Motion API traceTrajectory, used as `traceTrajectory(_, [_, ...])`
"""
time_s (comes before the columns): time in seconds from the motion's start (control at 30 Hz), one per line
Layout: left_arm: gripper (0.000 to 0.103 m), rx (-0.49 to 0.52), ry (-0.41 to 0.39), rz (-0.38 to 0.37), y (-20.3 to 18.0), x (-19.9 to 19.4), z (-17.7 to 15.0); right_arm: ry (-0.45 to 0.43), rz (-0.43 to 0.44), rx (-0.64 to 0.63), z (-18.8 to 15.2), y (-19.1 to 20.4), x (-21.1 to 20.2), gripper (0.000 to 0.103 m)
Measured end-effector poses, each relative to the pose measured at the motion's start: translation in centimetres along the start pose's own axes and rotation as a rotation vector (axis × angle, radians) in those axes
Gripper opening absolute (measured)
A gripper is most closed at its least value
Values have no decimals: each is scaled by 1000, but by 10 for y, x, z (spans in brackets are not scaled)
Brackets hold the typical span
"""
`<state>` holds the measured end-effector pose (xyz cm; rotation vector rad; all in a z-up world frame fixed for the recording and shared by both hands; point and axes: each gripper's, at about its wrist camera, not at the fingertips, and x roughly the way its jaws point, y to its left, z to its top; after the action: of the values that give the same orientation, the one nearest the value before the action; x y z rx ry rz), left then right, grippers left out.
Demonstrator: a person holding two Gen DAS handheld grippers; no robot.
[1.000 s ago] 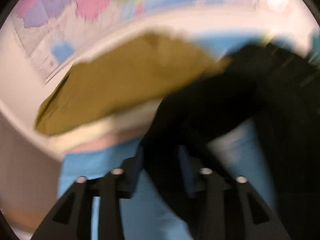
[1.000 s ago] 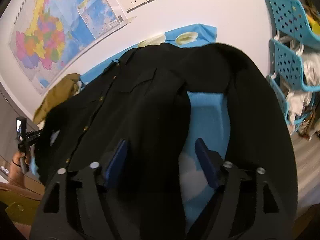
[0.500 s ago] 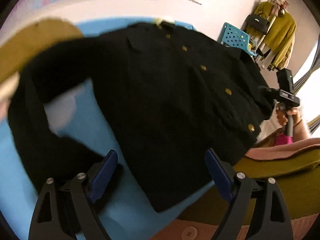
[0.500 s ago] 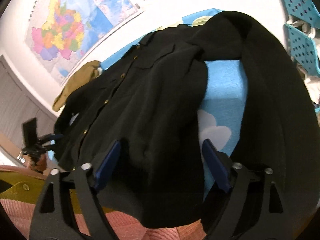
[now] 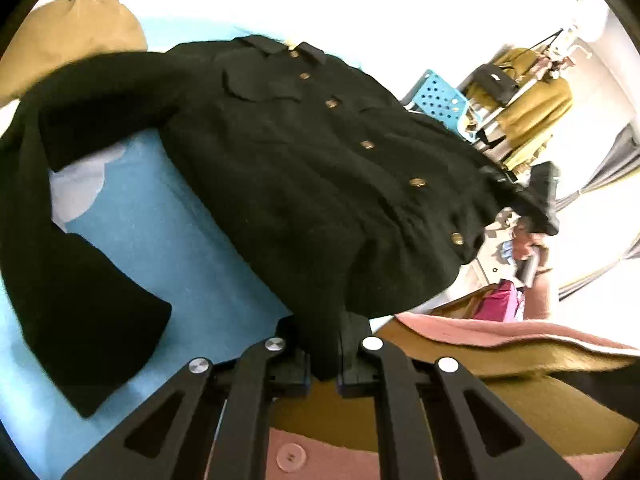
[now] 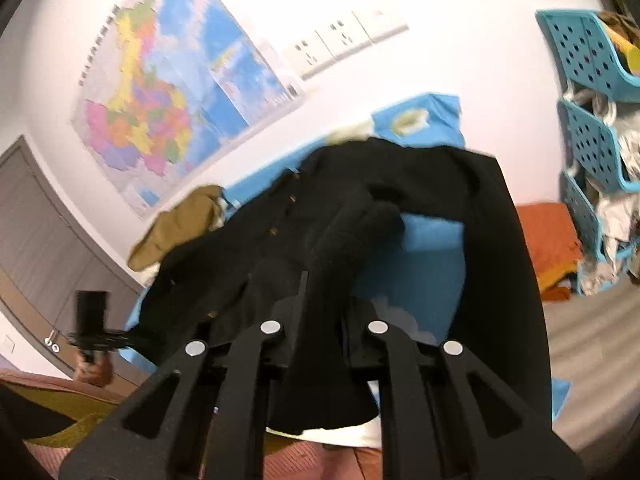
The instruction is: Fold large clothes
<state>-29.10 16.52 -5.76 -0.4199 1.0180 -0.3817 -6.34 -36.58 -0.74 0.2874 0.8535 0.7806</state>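
Observation:
A black button-front jacket point(image 5: 304, 168) with gold buttons lies face up on a blue cloth-covered table point(image 5: 160, 248). Its sleeves spread to both sides. My left gripper point(image 5: 323, 356) is shut on the jacket's bottom hem at its left corner. My right gripper point(image 6: 320, 340) is shut on the jacket point(image 6: 320, 240) at the hem's other corner, with fabric bunched between the fingers. In each view the other gripper shows far off: the right one point(image 5: 540, 196), the left one point(image 6: 94, 320).
An olive garment point(image 6: 180, 224) lies at the table's far left. A map point(image 6: 168, 92) and wall sockets point(image 6: 340, 40) are on the wall behind. Blue perforated baskets point(image 6: 592, 80) stand at right. A clothes rack point(image 5: 532, 84) stands beyond. My pink and olive clothing point(image 5: 480, 400) is below.
Both grippers were open half a second ago and have now closed on the jacket's bottom hem. The left gripper let go of the sleeve a second ago and swung to the hem.

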Motion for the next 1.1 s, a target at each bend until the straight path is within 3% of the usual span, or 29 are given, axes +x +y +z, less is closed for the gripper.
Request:
traceTrajectory(0.07, [6, -3, 22, 50, 2, 4, -3, 75, -49, -2, -12, -5, 21, 23])
traceTrajectory(0.1, [8, 0, 54, 110, 6, 9, -3, 99, -82, -6, -19, -9, 28, 28])
traceTrajectory(0.13, [10, 6, 95, 181, 9, 18, -5, 103, -121, 1, -22, -15, 31, 41])
traceTrajectory(0.2, [33, 22, 143, 274, 16, 29, -6, 100, -159, 16, -26, -23, 24, 47])
traceTrajectory(0.27, [46, 53, 93, 301, 14, 22, -4, 62, -126, 28, -24, -26, 9, 59])
traceTrajectory(0.37, [62, 115, -44, 291, 2, -6, 3, -52, -128, -10, -17, -24, -27, 67])
traceTrajectory(0.47, [66, 158, -137, 299, -9, -26, 13, -126, -210, -7, -11, -38, -51, 75])
traceTrajectory(0.57, [67, 184, -183, 324, -14, -31, 26, -67, -285, 28, -13, -64, -40, 75])
traceTrajectory(0.6, [68, 193, -192, 327, -16, -30, 29, -46, -303, 31, -14, -69, -35, 74])
traceTrajectory(0.63, [68, 197, -196, 331, -22, -23, 35, -11, -302, 39, -16, -74, -23, 65])
traceTrajectory(0.67, [68, 202, -197, 327, -23, -19, 40, 13, -286, 48, -15, -81, -17, 42])
traceTrajectory(0.7, [68, 203, -193, 323, -24, -15, 46, 24, -272, 68, -12, -87, -13, 28])
traceTrajectory(0.73, [68, 205, -189, 316, -23, -9, 52, 26, -277, 70, -9, -90, -12, 7])
traceTrajectory(0.87, [68, 219, -175, 290, -26, 9, 67, -12, -324, -30, 21, -67, -33, 2])
traceTrajectory(0.93, [68, 233, -168, 277, -27, 15, 75, -38, -354, -116, 48, -37, -49, 2])
traceTrajectory(1.1, [68, 289, -172, 218, -34, 26, 94, -42, -282, -300, 100, 43, -50, 3])
